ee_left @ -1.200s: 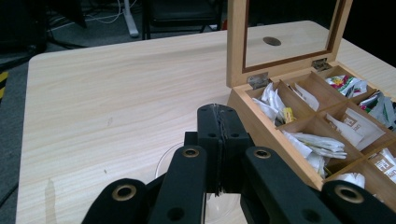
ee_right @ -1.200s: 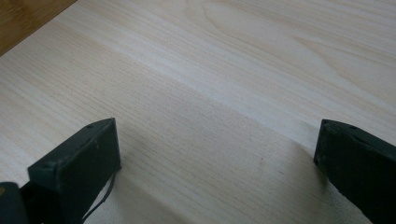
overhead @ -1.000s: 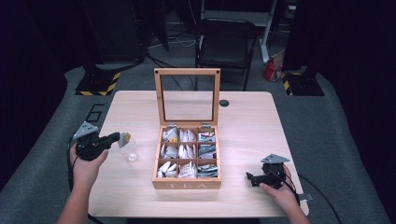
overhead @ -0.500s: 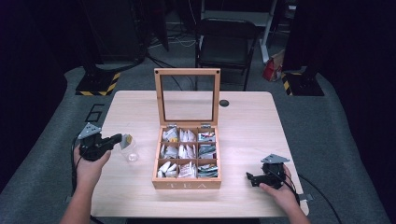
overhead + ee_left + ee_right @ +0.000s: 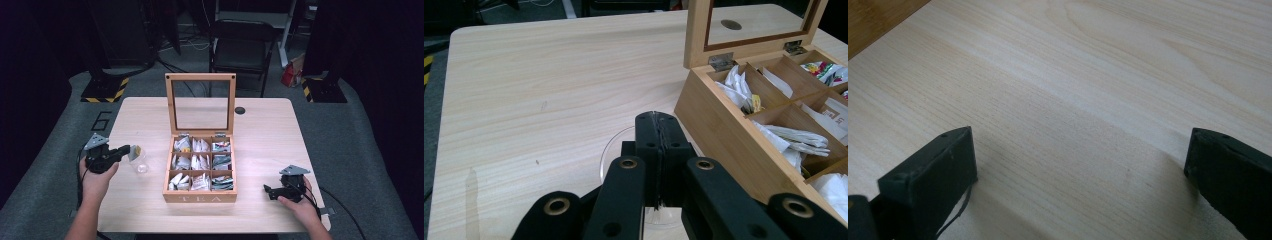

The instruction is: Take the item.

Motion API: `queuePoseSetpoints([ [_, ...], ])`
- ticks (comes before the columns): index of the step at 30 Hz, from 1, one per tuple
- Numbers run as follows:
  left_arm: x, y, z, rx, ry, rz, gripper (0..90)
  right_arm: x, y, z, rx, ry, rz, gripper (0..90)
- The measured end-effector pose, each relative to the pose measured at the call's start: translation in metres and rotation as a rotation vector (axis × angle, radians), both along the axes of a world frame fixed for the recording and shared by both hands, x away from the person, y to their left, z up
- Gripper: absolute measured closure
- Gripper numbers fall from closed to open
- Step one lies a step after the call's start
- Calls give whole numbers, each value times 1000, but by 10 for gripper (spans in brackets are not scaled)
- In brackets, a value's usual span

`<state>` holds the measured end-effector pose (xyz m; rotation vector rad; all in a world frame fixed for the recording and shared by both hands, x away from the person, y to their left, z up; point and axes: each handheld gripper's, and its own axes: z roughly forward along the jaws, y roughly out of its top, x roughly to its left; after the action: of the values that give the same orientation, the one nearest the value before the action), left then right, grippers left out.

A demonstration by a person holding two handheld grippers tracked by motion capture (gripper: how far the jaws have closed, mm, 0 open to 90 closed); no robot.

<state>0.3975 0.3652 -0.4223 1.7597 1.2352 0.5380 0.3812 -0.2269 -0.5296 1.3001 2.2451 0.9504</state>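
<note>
Left hand-held gripper (image 5: 659, 150) pinches the clear cup's (image 5: 139, 162) rim at lower centre; carry it level, clear of the tea box (image 5: 744, 140).

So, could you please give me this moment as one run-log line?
left hand-held gripper: shut on clear cup rim | right hand-held gripper: open, empty, near table | tea box: lid open

Pale matt wood grain covers the table (image 5: 549, 90); right of the left gripper (image 5: 659, 150), a honey-toned wooden tea box (image 5: 200, 192) holds paper sachets (image 5: 794, 137). Beneath its matt black jaws sits a clear, seemingly glass cup (image 5: 140, 162).
</note>
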Motion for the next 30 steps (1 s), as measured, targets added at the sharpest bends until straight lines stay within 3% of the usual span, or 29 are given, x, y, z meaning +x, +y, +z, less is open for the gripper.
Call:
queuePoseSetpoints([
  [17, 4, -3, -9, -4, 21, -1, 886, 0, 0, 0, 0, 0, 0, 0],
  [30, -1, 3, -16, -26, 32, 18, 772, 0, 0, 0, 0, 0, 5, 0],
])
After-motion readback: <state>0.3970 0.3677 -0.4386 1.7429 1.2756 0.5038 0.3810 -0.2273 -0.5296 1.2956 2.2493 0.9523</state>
